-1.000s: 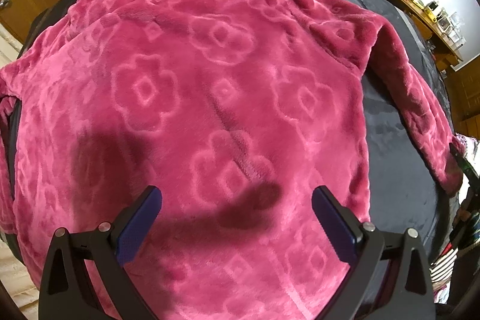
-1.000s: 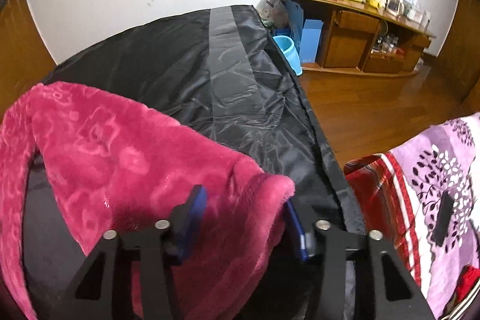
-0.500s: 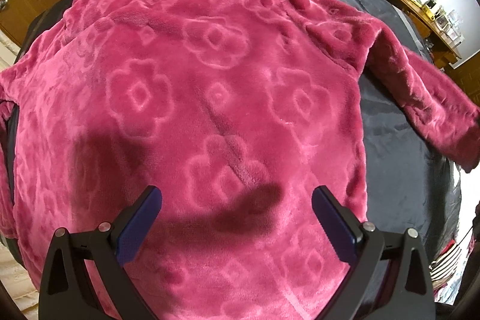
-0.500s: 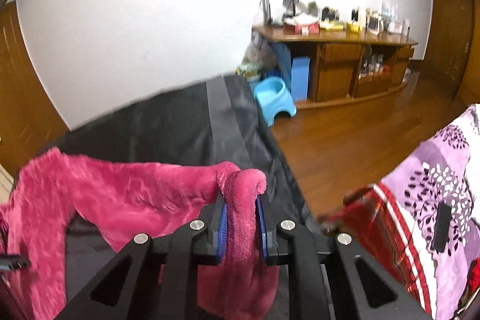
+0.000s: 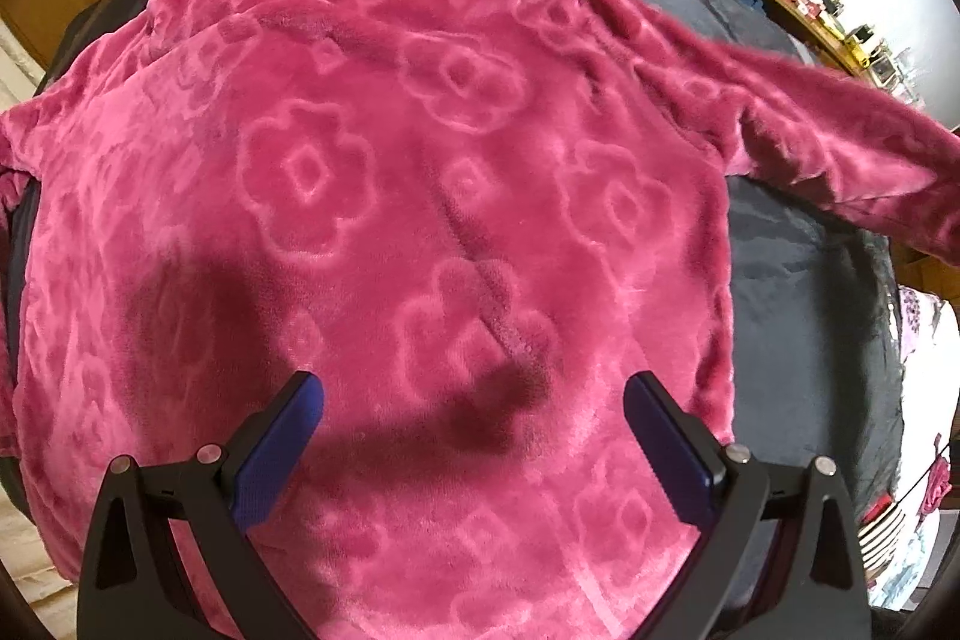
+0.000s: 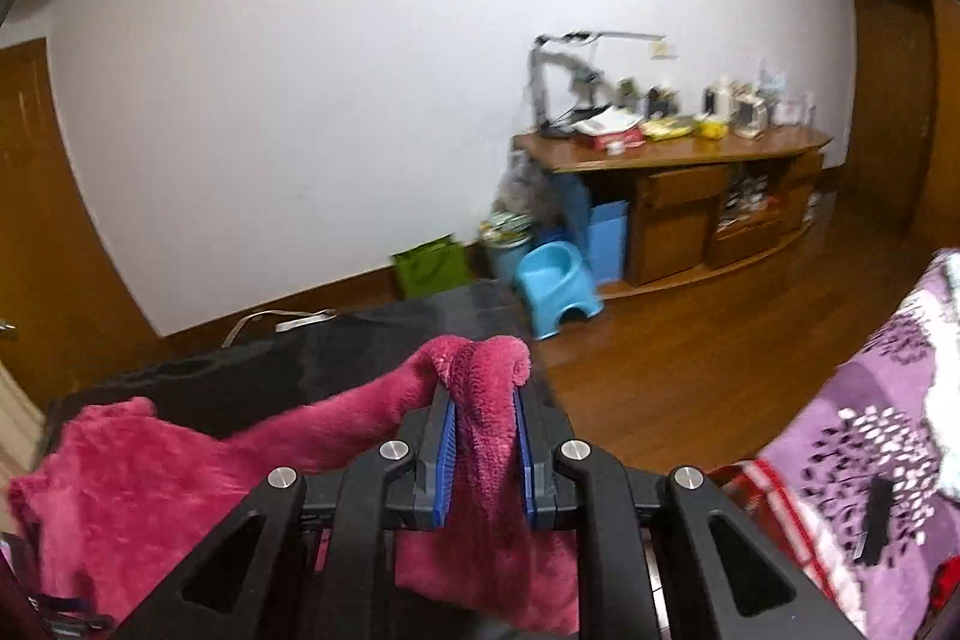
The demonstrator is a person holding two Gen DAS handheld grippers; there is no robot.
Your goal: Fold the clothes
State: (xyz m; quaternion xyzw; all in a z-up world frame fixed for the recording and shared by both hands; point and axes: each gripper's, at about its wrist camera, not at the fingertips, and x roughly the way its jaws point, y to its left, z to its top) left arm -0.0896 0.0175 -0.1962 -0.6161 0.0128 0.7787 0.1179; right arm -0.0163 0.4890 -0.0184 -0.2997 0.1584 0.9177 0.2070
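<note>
Garment: one crimson fleece top (image 5: 372,196), embossed with flower outlines, lies spread flat across a dark sheet (image 5: 798,316) that covers the surface; its body fills most of the left wrist view.
Sleeve: one sleeve (image 5: 840,148) stretches away to the right, raised clear of the sheet; a second sleeve shows only as an edge at the far left.
Left tool: the left tool (image 5: 474,424) hangs over the lower half of the top, pointing steeply down, its two blue-padded fingers spread wide with nothing between them.
Right tool: the right tool (image 6: 483,451) has its two blue pads clamped tight on the sleeve's cuff (image 6: 486,400), which bulges above the fingers and hangs below them.
Containers: one green bag (image 6: 431,267) stands by the white wall; beside it a pale blue bin (image 6: 507,250) holds items too blurred to name; one blue plastic potty seat (image 6: 558,283) rests on the wood floor.
Cabinet: one wooden sideboard (image 6: 690,196) carries a clutter of bottles and boxes, too small to count.
Other cloth: one purple patterned fabric (image 6: 870,430) lies at the right edge.
</note>
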